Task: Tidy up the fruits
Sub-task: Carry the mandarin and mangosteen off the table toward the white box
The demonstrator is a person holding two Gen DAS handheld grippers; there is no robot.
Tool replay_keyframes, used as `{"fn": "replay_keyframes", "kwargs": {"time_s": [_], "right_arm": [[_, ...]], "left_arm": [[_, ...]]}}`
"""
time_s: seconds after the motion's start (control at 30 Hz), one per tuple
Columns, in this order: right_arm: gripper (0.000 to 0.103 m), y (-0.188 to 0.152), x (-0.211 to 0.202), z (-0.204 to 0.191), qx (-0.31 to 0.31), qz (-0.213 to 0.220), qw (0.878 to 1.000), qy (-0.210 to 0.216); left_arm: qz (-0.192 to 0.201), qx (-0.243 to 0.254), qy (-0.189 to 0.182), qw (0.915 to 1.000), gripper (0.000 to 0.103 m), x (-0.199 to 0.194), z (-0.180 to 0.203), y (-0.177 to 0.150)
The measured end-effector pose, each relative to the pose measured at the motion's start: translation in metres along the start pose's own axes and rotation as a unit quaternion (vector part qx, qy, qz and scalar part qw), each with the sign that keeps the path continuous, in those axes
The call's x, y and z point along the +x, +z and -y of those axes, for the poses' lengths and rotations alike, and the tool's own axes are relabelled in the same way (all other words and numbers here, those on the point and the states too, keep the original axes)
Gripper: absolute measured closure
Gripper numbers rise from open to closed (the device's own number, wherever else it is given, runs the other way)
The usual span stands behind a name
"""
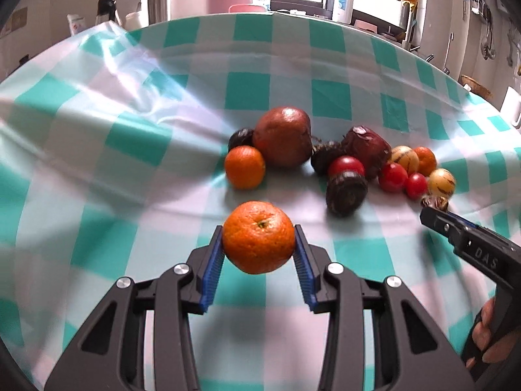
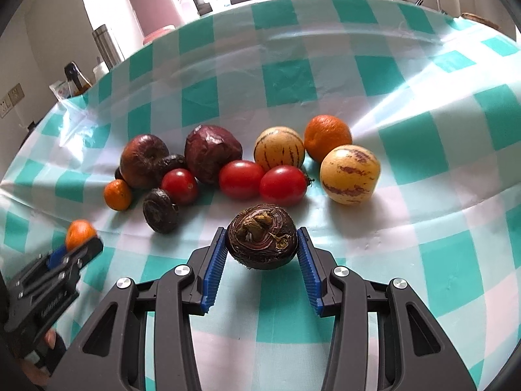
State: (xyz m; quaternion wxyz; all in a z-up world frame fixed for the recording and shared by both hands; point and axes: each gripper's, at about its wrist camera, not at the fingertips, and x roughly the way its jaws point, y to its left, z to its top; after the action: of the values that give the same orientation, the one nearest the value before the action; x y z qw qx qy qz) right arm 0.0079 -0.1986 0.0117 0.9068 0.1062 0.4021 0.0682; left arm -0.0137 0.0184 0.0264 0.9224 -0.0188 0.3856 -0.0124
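Left gripper (image 1: 259, 238) clamped on a mandarin (image 1: 259, 237), low centre of the left wrist view, blue pads tight against both sides. Right gripper (image 2: 262, 242) pinching a dark water chestnut (image 2: 262, 241), lower middle of the right wrist view. Beyond, mid-frame on the green checked tablecloth (image 2: 286, 84): red tomatoes (image 2: 241, 179), striped yellow melons (image 2: 350, 174), more mandarins. Lettering "DAS" readable on the right gripper's body at the left view's right edge. Blue label on the white bottle (image 1: 342, 1) up top, print too small to read.
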Motion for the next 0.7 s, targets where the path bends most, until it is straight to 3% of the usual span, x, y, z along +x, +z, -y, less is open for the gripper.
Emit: {"fn": "replay_keyframes", "kwargs": {"time_s": [0.33, 0.7], "right_arm": [[0.060, -0.050, -0.080, -0.017, -0.023, 0.029, 0.999, 0.006], [0.060, -0.093, -0.149, 0.013, -0.034, 0.057, 0.997, -0.028]], "left_arm": [[0.015, 0.027, -0.007, 0.9995, 0.062, -0.046, -0.001, -0.034], [0.035, 0.086, -0.028, 0.9953, 0.062, -0.086, 0.040, -0.057]]}}
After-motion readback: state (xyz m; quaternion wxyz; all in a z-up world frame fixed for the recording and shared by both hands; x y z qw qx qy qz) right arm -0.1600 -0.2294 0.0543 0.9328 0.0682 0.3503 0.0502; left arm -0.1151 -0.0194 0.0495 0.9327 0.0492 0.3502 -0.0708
